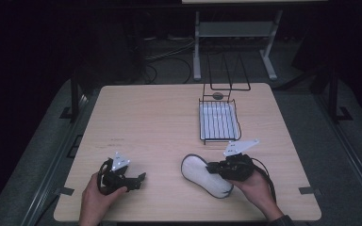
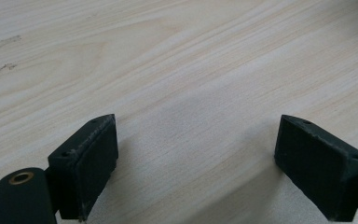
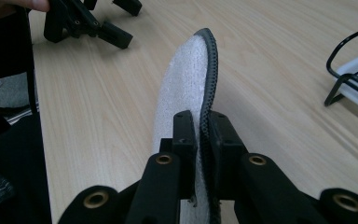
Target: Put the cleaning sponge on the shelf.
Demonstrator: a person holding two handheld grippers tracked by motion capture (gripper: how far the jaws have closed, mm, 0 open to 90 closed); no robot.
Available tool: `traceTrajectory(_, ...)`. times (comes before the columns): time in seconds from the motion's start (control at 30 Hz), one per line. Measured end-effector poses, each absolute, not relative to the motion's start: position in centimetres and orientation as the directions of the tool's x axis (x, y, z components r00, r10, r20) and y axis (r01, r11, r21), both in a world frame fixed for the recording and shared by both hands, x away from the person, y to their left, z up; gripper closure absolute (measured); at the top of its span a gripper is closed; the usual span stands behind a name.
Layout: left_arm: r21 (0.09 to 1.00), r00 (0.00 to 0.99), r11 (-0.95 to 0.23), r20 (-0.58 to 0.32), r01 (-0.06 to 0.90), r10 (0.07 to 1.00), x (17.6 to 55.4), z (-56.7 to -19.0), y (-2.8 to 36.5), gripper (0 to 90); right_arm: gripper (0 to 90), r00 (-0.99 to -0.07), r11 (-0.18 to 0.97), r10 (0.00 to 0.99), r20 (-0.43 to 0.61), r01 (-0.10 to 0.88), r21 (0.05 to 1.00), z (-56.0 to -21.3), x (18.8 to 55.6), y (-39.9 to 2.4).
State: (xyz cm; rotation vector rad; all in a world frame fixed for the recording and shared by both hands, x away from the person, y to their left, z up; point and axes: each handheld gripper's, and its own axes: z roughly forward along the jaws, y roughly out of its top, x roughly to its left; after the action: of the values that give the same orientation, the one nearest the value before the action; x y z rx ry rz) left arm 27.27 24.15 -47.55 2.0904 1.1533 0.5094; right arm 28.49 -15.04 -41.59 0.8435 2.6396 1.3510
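**Near the rack's front edge: insole pinched, lift with care**

Just short of the wire rack (image 1: 219, 121), on the side nearest me, the white insole (image 1: 204, 176) lies on the table (image 1: 146, 122) with my right gripper (image 1: 213, 167) clamped on its edge. From the right gripper view the jaws stand almost together, one pad on the fabric face and one on the dark rubber rim of the insole (image 3: 186, 88), so I read the pinch as firm but shallow (only the rim and a strip of fabric sit between the pads).

My left gripper (image 1: 139, 179) rests well to the left of the rack, nearer my side of the table, apart from the insole. Its jaws stand wide over bare wood and hold nothing; its pads (image 2: 93, 163) are clear in its own view.

To do this step well, I judge I should raise the insole slowly and keep it on edge, since a thin, floppy piece gripped at one end is likely to droop or twist out. The rack's slots run away from me, so I would turn the insole to match them before carrying it over the front rim. If it sags, the free left gripper can steady the far end.
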Motion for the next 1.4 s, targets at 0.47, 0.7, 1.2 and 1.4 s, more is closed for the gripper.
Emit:
traceTrajectory(0.47,0.725,0.53,-0.372,0.011,0.58,0.848,27.3,-47.5,24.2,12.6,82.7,-0.838,0.443,0.52,0.167,0.431,0.786,-40.2,28.7,-16.5)
traceTrajectory(0.7,0.725,0.529,-0.371,0.011,0.58,0.848,27.3,-47.5,24.2,12.6,82.8,-0.832,0.44,0.532,0.155,0.428,0.789,-39.7,28.8,-17.2)
traceTrajectory(1.2,0.724,0.529,-0.372,0.011,0.581,0.848,27.3,-47.5,24.2,12.6,82.8,-0.805,0.411,0.574,0.15,0.442,0.797,-38.8,29.3,-19.3)
traceTrajectory(1.4,0.725,0.529,-0.371,0.01,0.58,0.848,27.3,-47.5,24.2,12.6,82.7,-0.792,0.399,0.592,0.146,0.446,0.802,-38.4,29.5,-20.2)
